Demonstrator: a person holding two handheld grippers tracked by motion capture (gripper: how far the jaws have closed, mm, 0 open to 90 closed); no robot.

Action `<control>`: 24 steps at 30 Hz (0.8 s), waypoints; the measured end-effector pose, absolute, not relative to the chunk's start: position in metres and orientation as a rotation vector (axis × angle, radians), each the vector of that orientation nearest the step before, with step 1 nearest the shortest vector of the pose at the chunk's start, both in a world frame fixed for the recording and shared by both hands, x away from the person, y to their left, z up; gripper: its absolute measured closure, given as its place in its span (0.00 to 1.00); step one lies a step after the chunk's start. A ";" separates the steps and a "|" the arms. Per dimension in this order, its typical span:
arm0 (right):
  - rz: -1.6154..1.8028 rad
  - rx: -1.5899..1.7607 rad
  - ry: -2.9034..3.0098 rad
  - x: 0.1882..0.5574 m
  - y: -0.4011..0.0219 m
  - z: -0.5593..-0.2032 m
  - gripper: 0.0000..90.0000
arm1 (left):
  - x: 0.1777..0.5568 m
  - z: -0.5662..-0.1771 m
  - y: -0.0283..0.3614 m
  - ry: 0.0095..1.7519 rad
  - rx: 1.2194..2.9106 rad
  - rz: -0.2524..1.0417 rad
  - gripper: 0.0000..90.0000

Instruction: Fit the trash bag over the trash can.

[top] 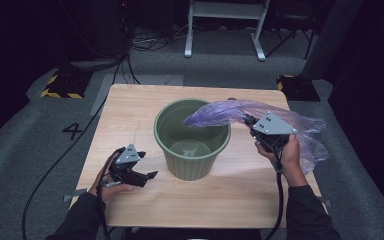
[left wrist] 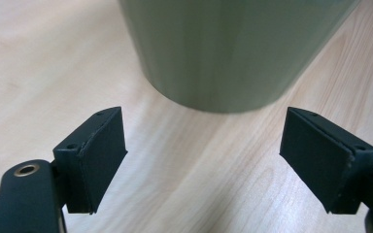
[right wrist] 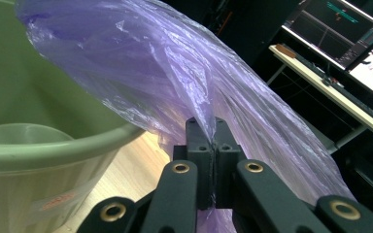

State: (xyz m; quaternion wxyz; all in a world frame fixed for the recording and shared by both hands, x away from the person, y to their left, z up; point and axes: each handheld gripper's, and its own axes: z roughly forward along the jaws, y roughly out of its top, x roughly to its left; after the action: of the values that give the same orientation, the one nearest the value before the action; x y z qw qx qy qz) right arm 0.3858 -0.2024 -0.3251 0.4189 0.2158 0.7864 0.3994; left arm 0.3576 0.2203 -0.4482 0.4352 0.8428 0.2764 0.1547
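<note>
A green plastic bin stands upright in the middle of the wooden table. A thin purple plastic bag stretches from over the bin's right rim out past the table's right side. My right gripper is shut on the purple bag just right of the bin, with the film pinched between its pads. My left gripper is open at the front left, its fingers wide apart and bare, pointing at the bin's lower wall a little way off.
A white metal stand and cables lie on the grey floor beyond the table. Yellow-black marked blocks sit at the far corners. A desk with monitors shows behind the bag in the right gripper view.
</note>
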 end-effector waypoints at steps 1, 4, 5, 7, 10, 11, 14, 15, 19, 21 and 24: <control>0.996 0.537 1.977 0.386 -0.200 -0.325 1.00 | 0.356 -0.443 0.225 0.683 2.083 0.400 0.18; 0.992 0.524 1.989 0.386 -0.197 -0.326 1.00 | 0.352 -0.431 0.233 0.683 2.030 0.423 0.18; 0.983 0.520 1.994 0.387 -0.195 -0.326 1.00 | 0.351 -0.425 0.235 0.679 2.013 0.430 0.19; 0.976 0.513 2.003 0.387 -0.192 -0.327 1.00 | 0.349 -0.416 0.238 0.668 1.985 0.450 0.19; 0.959 0.496 2.015 0.387 -0.189 -0.327 1.00 | 0.349 -0.398 0.240 0.644 1.950 0.469 0.20; 0.951 0.491 2.017 0.387 -0.187 -0.327 1.00 | 0.349 -0.393 0.240 0.640 1.940 0.472 0.21; 0.939 0.475 2.020 0.387 -0.183 -0.327 1.00 | 0.350 -0.379 0.237 0.614 1.918 0.480 0.21; 0.937 0.472 2.023 0.387 -0.182 -0.326 1.00 | 0.351 -0.375 0.236 0.604 1.913 0.488 0.22; 0.935 0.453 2.039 0.387 -0.179 -0.326 1.00 | 0.352 -0.362 0.229 0.567 1.885 0.502 0.23; 0.939 0.445 2.043 0.387 -0.178 -0.326 1.00 | 0.356 -0.358 0.224 0.568 1.899 0.485 0.23; 0.935 0.437 2.048 0.386 -0.176 -0.326 1.00 | 0.359 -0.350 0.215 0.546 1.901 0.493 0.24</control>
State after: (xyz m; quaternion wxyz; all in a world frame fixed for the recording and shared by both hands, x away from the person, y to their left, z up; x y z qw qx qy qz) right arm 0.3864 -0.1764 -0.3258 0.4116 0.1738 0.8139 0.3715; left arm 0.3586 0.2151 -0.3500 0.5242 0.7941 0.2283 0.2060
